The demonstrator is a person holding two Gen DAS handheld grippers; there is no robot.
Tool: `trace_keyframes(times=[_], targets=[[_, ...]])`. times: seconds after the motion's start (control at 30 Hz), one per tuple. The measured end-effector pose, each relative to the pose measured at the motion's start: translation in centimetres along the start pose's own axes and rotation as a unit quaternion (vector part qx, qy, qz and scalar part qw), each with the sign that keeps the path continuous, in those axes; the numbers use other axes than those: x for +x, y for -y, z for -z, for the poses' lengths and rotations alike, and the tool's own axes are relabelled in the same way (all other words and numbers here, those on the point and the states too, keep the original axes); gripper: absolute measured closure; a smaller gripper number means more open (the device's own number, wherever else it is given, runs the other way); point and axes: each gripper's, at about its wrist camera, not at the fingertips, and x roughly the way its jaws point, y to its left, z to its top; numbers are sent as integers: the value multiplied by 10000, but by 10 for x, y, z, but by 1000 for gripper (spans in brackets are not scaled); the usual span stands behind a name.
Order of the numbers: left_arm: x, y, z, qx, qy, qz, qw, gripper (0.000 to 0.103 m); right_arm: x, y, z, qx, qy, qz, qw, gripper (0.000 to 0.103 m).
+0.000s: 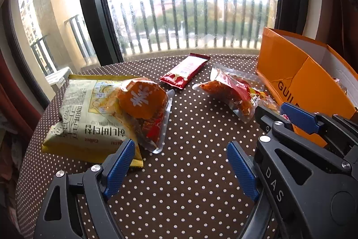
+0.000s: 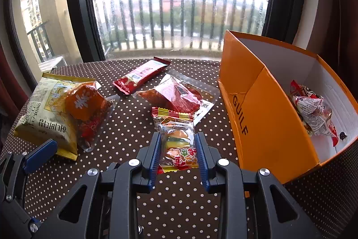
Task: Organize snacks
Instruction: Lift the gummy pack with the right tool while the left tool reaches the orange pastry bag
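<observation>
Fingers of the right gripper [image 2: 178,151], at the bottom centre of the right wrist view, are clamped on a small burger-gummy packet [image 2: 177,139], one blue pad on each side; the packet looks lifted clear of the dotted worktop [image 2: 179,201]. In the left wrist view the left gripper [image 1: 181,168] stands wide open over bare cloth with nothing between its fingers.

Just beyond, toward the left of the frame, a yellow chip bag [image 2: 45,115] lies flat with an orange-topped clear pouch [image 2: 89,109] resting partly on it. In the middle sits a clear pouch of red snack [image 2: 176,95], and behind it, nearer the window [image 2: 179,15], a slim red bar wrapper [image 2: 141,75].

At the right of the frame an orange box [image 2: 264,127] stands open with white inner walls. It holds one or two crumpled red-and-white wrapped snacks [image 2: 313,111] against its far wall; how many exactly is hard to tell. Most of its floor is bare.

By this showing the sorting is early: one or two items boxed, one packet in hand and probably bound for the box, and four snacks left out on the worktop.
</observation>
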Motion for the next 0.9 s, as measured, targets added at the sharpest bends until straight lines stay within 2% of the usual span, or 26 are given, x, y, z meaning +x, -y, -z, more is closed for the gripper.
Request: trace_keyframes(times=[0.3, 0.6, 0.8, 0.9], targets=[[1, -9, -34, 82, 193, -121, 9997, 17, 1, -8, -34, 27, 127, -222, 9997, 69], [24, -17, -63, 237, 246, -276, 9990, 17, 28, -14, -61, 106, 176, -352, 9992, 70], [43, -28, -83, -7, 232, -201, 9995, 17, 50, -19, -80, 189, 184, -430, 9987, 69], [55, -30, -89, -119, 234, -287, 9992, 17, 63, -20, -88, 241, 139, -573, 9980, 69]])
